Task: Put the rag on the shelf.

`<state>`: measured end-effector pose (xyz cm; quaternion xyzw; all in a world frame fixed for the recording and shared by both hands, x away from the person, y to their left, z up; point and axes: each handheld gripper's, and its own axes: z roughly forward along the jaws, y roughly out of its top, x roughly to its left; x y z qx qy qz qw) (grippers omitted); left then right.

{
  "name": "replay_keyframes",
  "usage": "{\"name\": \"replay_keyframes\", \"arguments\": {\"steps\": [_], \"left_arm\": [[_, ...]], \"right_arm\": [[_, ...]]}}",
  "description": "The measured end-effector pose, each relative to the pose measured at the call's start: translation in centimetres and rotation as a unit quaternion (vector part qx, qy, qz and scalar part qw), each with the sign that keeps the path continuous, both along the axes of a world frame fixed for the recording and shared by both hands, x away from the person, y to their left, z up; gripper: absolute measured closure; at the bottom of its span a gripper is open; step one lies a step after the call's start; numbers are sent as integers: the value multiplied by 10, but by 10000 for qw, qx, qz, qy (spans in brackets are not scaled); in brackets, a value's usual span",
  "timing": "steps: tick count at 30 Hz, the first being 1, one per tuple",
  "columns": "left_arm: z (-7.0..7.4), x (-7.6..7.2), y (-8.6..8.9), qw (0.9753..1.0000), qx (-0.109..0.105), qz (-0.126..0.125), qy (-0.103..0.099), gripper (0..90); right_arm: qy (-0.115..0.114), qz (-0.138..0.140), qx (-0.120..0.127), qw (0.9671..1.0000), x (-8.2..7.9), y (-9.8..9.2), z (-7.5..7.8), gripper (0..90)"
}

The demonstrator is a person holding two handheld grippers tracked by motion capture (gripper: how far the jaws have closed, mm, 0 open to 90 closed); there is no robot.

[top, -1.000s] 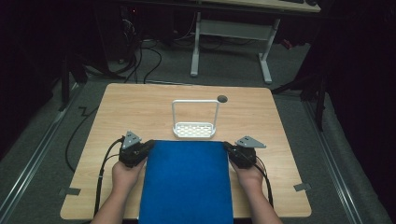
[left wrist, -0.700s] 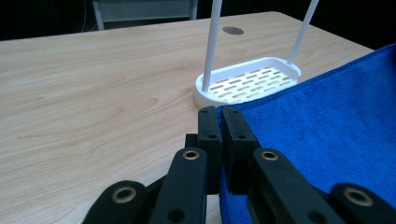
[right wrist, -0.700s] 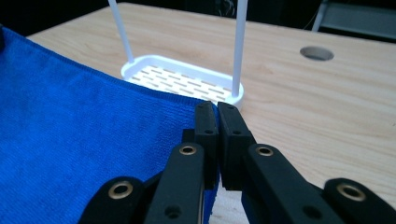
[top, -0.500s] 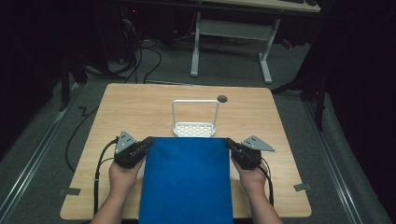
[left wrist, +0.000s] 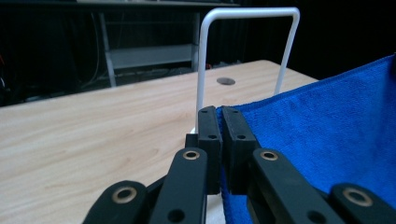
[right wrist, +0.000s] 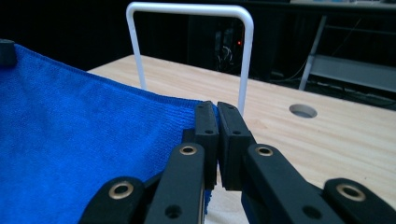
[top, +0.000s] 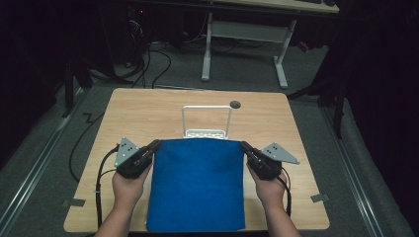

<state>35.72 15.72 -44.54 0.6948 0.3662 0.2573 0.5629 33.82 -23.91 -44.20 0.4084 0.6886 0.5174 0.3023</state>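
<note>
Left gripper [top: 154, 145] — jaws pinched on the far left corner of the blue cloth [top: 197, 185]; right gripper [top: 245, 146] — jaws pinched on its far right corner, as both gripper views show close up. Cloth: stretched taut between the two, its far edge held up just before the white wire rack [top: 206, 121], the near part reaching the near edge of the wooden table [top: 148, 113]. Each gripper sits in one of the person's hands, with forearms entering from below.

no readable text, no labels, no brand marks, no numbers or signs on anything in view
</note>
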Motion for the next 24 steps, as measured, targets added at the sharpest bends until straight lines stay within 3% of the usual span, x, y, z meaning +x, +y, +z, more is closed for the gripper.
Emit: {"name": "replay_keyframes", "arguments": {"steps": [6,8,16,24], "left_arm": [[13,-6,4,9997,-128,5,-203,875],[22,-9,4,9992,-153,5,-379,875],[44,-6,3,9971,-264,-8,-720,878],[72,0,-4,9938,-306,-18,-1066,880]], "right_arm": [[-192,-26,74,9998,-6,-1,10,886],[-326,-44,89,9994,-10,-2,16,886],[-657,-70,141,9977,-13,-3,39,887],[-1055,-15,230,9941,-8,1,77,888]]}}
